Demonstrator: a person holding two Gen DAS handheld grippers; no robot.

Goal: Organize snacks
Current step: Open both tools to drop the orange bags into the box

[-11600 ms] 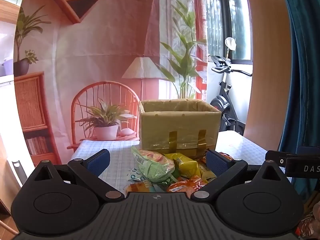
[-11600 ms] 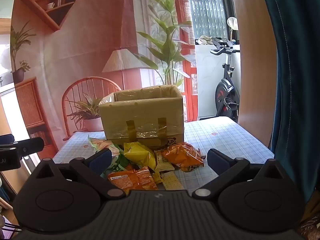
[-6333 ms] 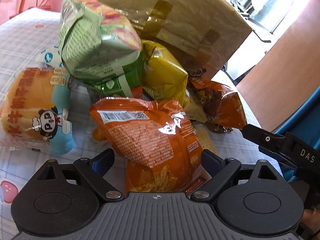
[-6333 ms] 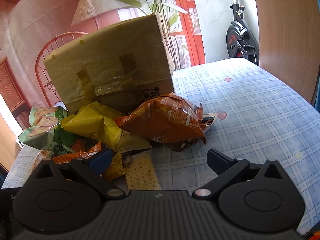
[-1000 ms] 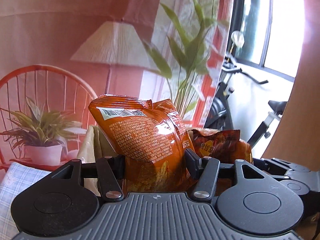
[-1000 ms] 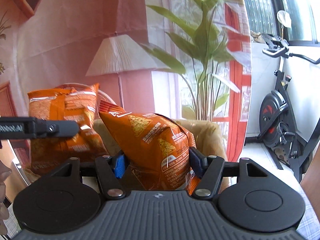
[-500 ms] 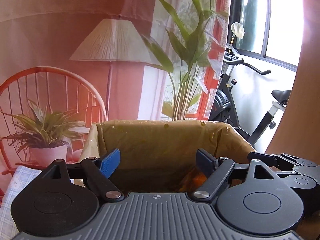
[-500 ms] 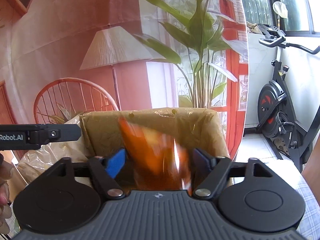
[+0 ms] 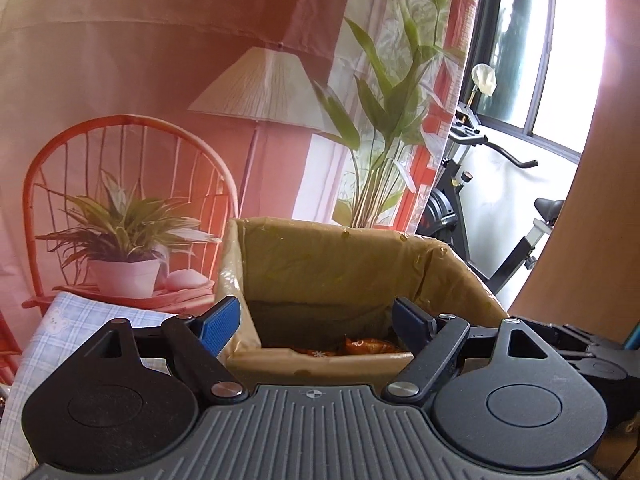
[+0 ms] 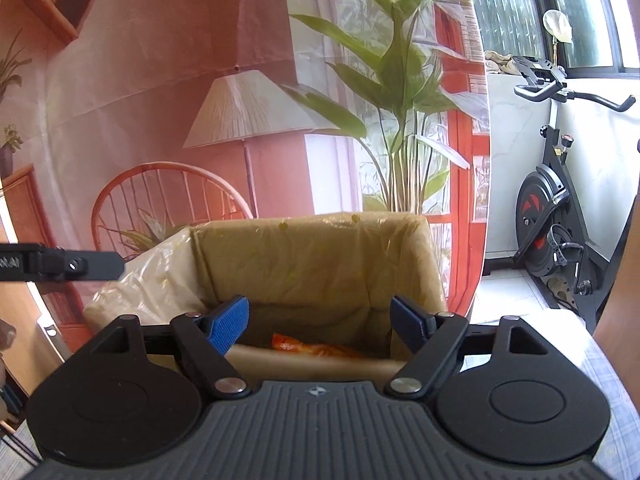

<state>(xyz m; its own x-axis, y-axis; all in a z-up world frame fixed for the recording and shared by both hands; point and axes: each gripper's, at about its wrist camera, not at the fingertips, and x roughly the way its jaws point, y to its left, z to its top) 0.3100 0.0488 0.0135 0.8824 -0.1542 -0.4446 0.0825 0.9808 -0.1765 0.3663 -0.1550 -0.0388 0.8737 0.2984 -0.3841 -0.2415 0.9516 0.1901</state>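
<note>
Cardboard box on checked tablecloth

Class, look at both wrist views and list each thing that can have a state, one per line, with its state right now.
Left tool: open, nothing between its pads.
Right tool: open, nothing between its pads.
Cardboard box: upright, top open, plastic-lined.
Orange snack bags: lying inside the box, at its bottom.

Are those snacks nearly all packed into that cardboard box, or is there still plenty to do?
Some are packed: orange snack bags lie at the bottom of the plastic-lined brown cardboard box. Nothing is in hand. The left gripper and right gripper both hang over the box with jaws that have just opened and are empty. What remains cannot be judged, since no other snacks show in either view.
</note>
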